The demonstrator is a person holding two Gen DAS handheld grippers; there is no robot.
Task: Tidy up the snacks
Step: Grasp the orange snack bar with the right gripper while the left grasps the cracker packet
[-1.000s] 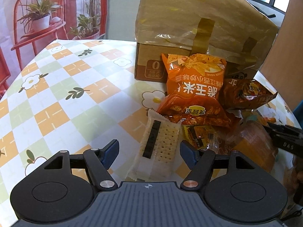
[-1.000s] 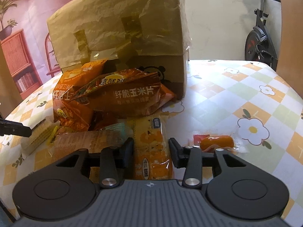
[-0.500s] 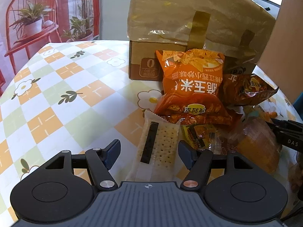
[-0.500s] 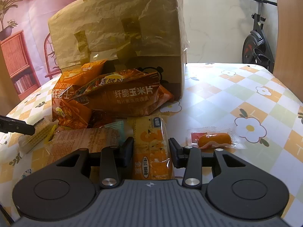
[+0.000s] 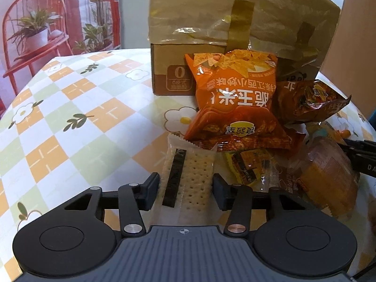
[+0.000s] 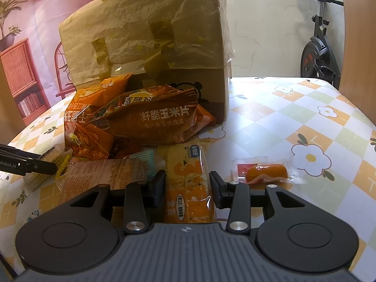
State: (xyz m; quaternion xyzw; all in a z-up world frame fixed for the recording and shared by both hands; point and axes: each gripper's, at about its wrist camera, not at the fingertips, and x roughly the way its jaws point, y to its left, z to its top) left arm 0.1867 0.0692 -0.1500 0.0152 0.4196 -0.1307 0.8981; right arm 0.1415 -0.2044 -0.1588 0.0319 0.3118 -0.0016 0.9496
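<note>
A pile of snacks lies in front of a cardboard box (image 5: 235, 30). My left gripper (image 5: 186, 188) has closed onto a clear pack of white crackers (image 5: 188, 183), with both pads against its sides. My right gripper (image 6: 186, 185) is shut on an orange cracker pack (image 6: 188, 183). Orange corn chip bags (image 5: 232, 103) (image 6: 150, 122) lean against the box. A wrapped bread (image 5: 329, 178) lies between the grippers. A small sausage pack (image 6: 265, 171) lies alone to the right of my right gripper.
The box (image 6: 150, 37) is wrapped in brown paper and tape and stands on a checked flower tablecloth (image 5: 70, 117). Small yellow packets (image 5: 246, 166) lie under the chip bags. An exercise bike (image 6: 319, 47) stands beyond the table.
My left gripper has moved forward over the white cracker pack and its jaws have closed in on it. My right gripper stays shut on the orange pack and has drawn back slightly.
</note>
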